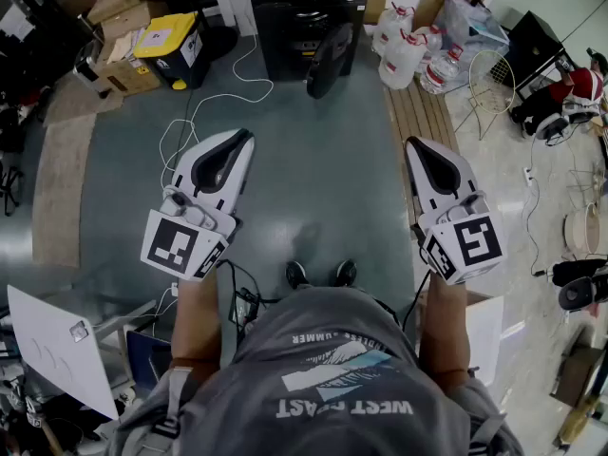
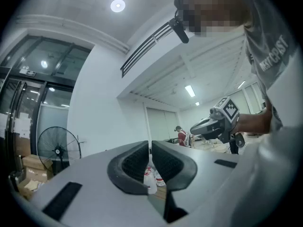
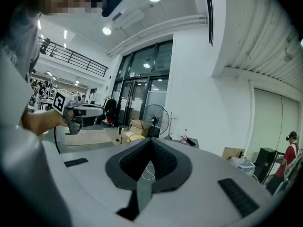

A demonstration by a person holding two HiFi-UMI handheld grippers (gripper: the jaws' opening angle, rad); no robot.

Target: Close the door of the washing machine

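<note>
The black washing machine [image 1: 309, 12] stands at the far end of the grey floor. Its round dark door [image 1: 328, 60] hangs open toward me. My left gripper [image 1: 245, 139] and right gripper [image 1: 413, 144] are held out level over the floor, well short of the machine and apart from each other. Both are shut with nothing between the jaws. In the left gripper view the left gripper [image 2: 150, 148] has its pads together. The right gripper [image 3: 150, 143] looks the same in its own view, pointing toward a standing fan [image 3: 155, 119].
A yellow-lidded black bin [image 1: 171, 44] and cardboard boxes [image 1: 119, 12] sit left of the machine. Water jugs [image 1: 404, 50] and wooden planks [image 1: 423, 122] lie to its right. A white cable [image 1: 204, 112] loops over the floor. A white board [image 1: 52, 350] leans near my left.
</note>
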